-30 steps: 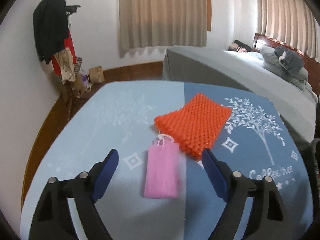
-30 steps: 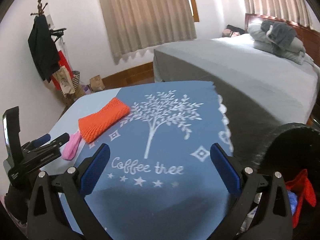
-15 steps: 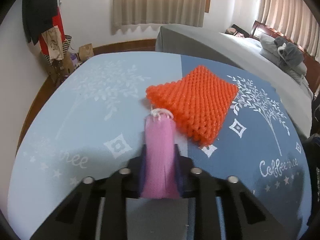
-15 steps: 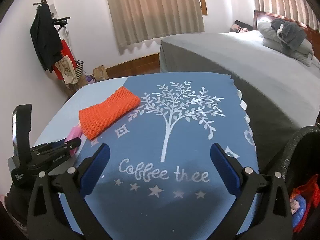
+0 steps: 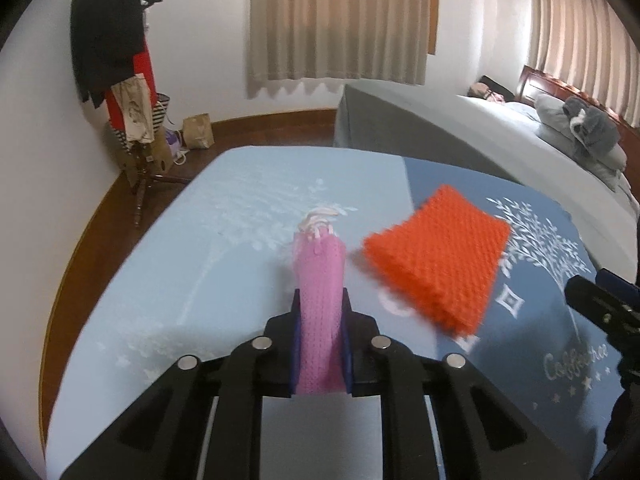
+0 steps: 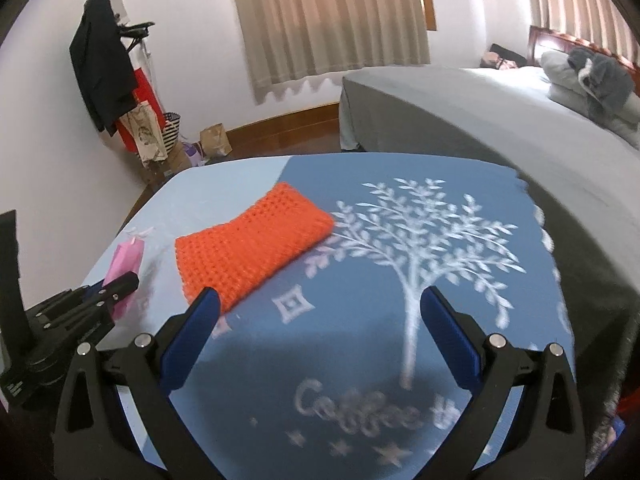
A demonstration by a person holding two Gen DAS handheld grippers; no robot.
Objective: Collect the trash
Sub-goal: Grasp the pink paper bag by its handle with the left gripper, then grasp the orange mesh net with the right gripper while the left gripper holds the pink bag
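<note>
Left wrist view: pink foam net sleeve (image 5: 322, 312) pinched in the left gripper (image 5: 321, 344).
Clamped between both blue pads, white frayed end pointing away over the pale half of the blue tablecloth (image 5: 224, 240). Just right of it, apart: orange foam net (image 5: 440, 264), flat on the cloth. Nearer that net, right gripper (image 6: 320, 344) spread wide, nothing between its fingers, above the "Coffee tree" print. Beyond the table: grey bed (image 6: 480, 120), coat stand (image 5: 120, 80), beige curtains (image 5: 340, 20).
</note>
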